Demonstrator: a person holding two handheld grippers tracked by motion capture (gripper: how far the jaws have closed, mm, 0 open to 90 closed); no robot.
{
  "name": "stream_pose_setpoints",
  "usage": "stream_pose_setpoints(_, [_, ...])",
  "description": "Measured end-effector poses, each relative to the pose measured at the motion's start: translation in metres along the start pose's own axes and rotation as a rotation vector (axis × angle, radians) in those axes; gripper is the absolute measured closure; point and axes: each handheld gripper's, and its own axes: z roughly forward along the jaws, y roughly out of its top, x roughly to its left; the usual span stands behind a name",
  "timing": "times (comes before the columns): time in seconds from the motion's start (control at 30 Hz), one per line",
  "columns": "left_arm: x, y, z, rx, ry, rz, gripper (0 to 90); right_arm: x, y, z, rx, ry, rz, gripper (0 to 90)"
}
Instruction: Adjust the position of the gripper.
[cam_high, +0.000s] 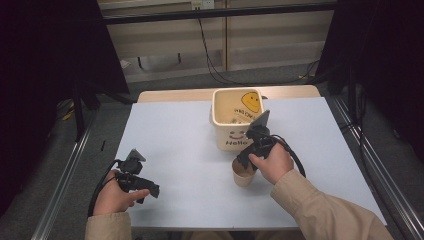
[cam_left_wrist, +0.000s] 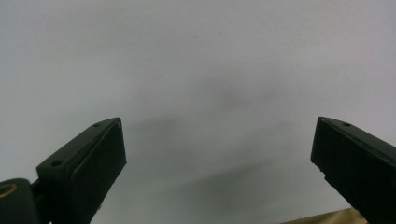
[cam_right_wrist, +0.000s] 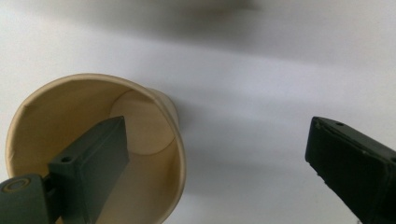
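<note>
Two hand-held claws over a pale worktop (cam_high: 190, 150).
R claw (cam_right_wrist: 215, 172) wide open, one jaw inside paper cup (cam_right_wrist: 46, 121); L claw (cam_left_wrist: 219, 172) open w/ nothing between jaws.

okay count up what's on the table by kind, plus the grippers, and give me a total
Paper cup: 1
Cream bin with smiley face: 1
Grippers: 2, left gripper and right gripper
Total: 4
</note>
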Motion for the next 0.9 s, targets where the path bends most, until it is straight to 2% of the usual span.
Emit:
stream_pose_setpoints(0.13, [0.000,0.001,0.000,0.010,0.002,0.010,3.0,-0.003,0.000,-0.002,-0.001,0.010,0.008,6.3])
stream_pose_setpoints(0.23, [-0.002,0.000,0.001,-0.009,-0.005,-0.013,3.0,-0.005,0.000,-0.004,0.002,0.014,0.009,6.7])
stream_pose_setpoints(0.27, [-0.001,0.001,0.001,-0.002,0.002,0.000,3.0,-0.005,0.000,-0.005,0.005,0.015,0.009,6.7])
stream_pose_setpoints(0.37, [-0.001,0.001,0.001,0.010,0.000,0.003,3.0,-0.005,0.001,-0.011,0.004,0.007,0.005,6.8])
stream_pose_setpoints(0.53, [-0.001,0.001,0.001,0.001,-0.006,-0.011,3.0,-0.005,0.004,-0.027,0.002,0.008,0.007,6.9])
stream_pose_setpoints(0.8, [-0.002,0.003,0.001,0.010,-0.005,0.011,3.0,-0.012,0.010,-0.055,0.004,0.023,0.014,6.7])
stream_pose_setpoints(0.9, [-0.004,0.003,0.002,0.001,-0.014,-0.012,3.0,-0.014,0.013,-0.068,0.004,0.030,0.015,6.7])
